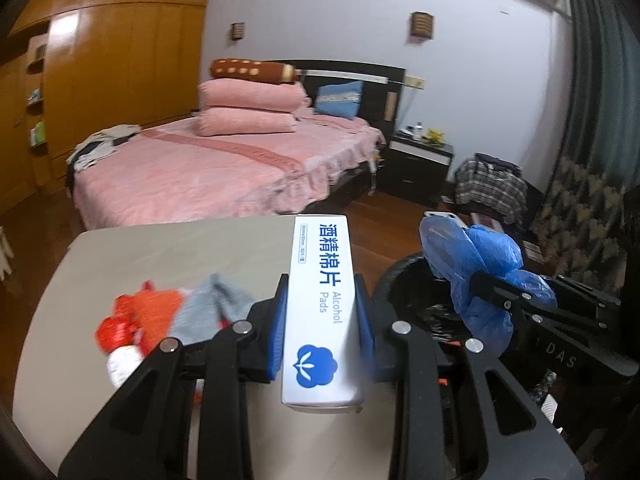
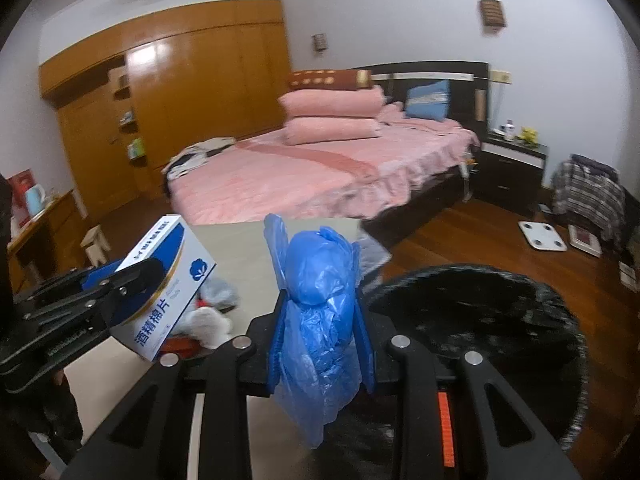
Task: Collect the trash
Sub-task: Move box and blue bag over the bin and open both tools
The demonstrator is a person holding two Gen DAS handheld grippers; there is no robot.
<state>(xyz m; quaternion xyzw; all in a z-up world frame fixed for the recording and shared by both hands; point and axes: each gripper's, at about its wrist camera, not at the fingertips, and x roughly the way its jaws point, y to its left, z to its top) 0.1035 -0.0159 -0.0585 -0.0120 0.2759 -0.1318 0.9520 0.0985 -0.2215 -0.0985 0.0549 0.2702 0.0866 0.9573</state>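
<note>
My left gripper [image 1: 322, 300] is shut on a white and blue alcohol pads box [image 1: 320, 312], held lengthwise above the beige table [image 1: 160, 248]. The same box [image 2: 168, 292] shows at the left of the right wrist view. My right gripper [image 2: 322, 300] is shut on a crumpled blue plastic bag [image 2: 316, 320], which hangs below the pads. In the left wrist view that bag [image 1: 480, 276] hovers over the rim of the black trash bin [image 1: 412, 280]. The bin [image 2: 480, 320] stands just right of the table, lined with a black bag.
Red, orange and grey scraps [image 1: 160, 316] lie on the table near the left gripper. Beyond it stands a pink bed [image 1: 224, 168], a wooden wardrobe [image 1: 112, 72] and a dark nightstand [image 1: 420, 156]. A white scale [image 2: 542, 236] lies on the wooden floor.
</note>
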